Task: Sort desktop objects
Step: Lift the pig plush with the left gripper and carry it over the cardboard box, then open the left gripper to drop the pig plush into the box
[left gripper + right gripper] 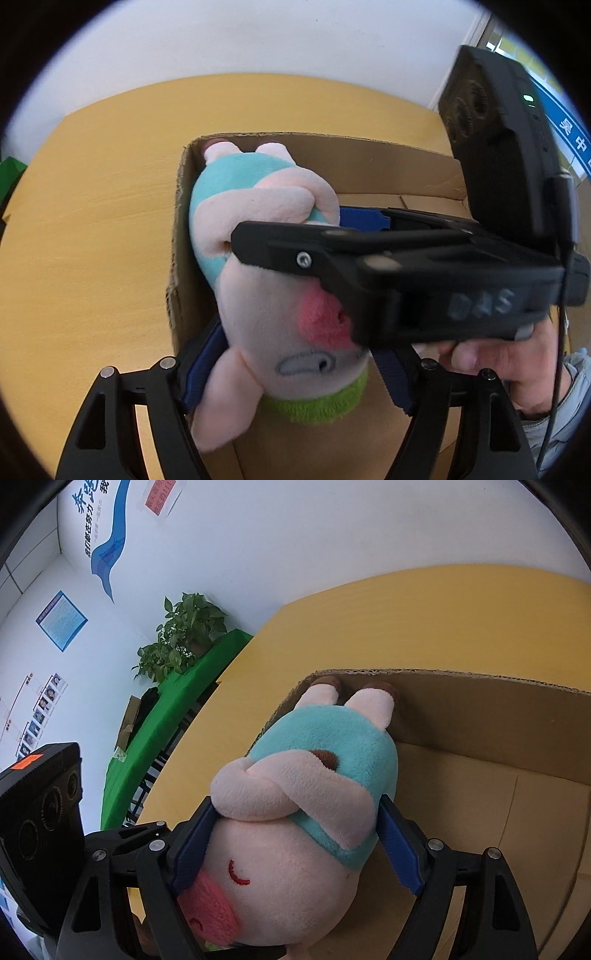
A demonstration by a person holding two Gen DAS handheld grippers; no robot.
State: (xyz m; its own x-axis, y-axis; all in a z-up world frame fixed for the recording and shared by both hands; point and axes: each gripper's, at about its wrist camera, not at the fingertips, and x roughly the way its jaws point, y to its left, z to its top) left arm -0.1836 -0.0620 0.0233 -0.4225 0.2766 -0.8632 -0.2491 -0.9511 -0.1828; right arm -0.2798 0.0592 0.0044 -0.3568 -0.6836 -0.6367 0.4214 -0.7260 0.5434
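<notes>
A pink plush pig (273, 332) in a teal dress lies head toward me, with its feet down in the far corner of an open cardboard box (181, 221). My right gripper (297, 803) is shut on the pig (295, 849), its blue pads pressing the head and the dress from both sides. It crosses the left wrist view as a black bar from the right. The pig's head also lies between the blue pads of my left gripper (295, 339), which stands open with the pads just off the plush.
The box (480, 716) stands on a yellow table (92, 221) and its floor to the right of the pig is bare cardboard. A person's hand (498, 362) holds the right tool. Beyond the table (406, 620) are a green-covered bench (177, 709) and a potted plant (181, 635).
</notes>
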